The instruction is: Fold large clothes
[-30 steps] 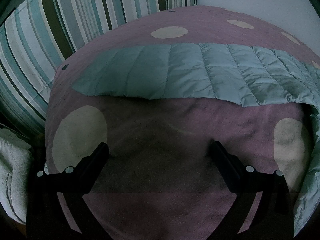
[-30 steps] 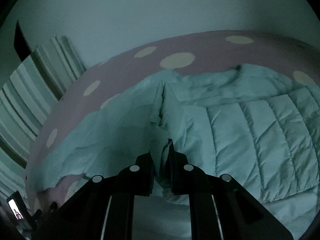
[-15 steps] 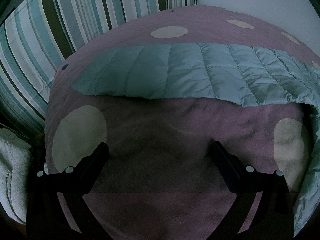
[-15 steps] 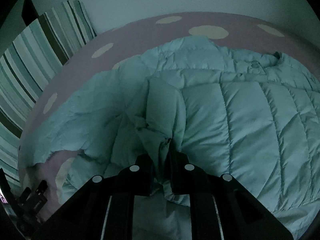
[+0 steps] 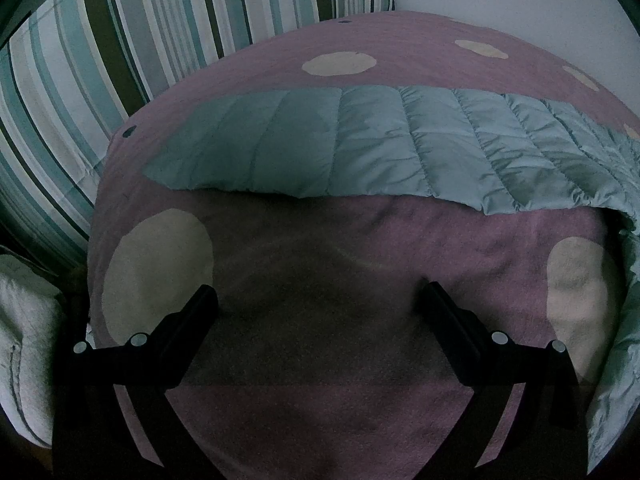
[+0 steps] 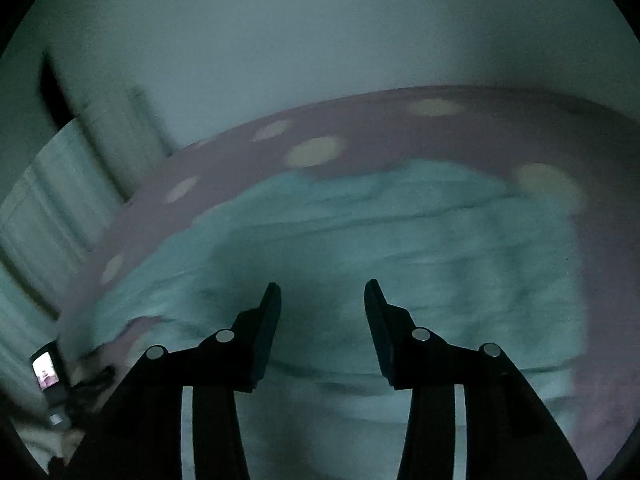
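One pink spotted blanket (image 5: 360,240) over the bed, pale quilted jacket (image 6: 360,240) spread flat on it, sleeve (image 5: 340,148) stretched out beyond left gripper (image 5: 318,298), jaws wide, empty, right gripper (image 6: 322,296) parted above jacket, grasping nothing, view blurred.

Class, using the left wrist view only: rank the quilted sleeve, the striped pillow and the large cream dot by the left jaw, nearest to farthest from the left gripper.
1. Large cream dot, just beside the left gripper, on its left.
2. Quilted sleeve, stretched across the blanket ahead.
3. Striped pillow, beyond the blanket's far left edge.
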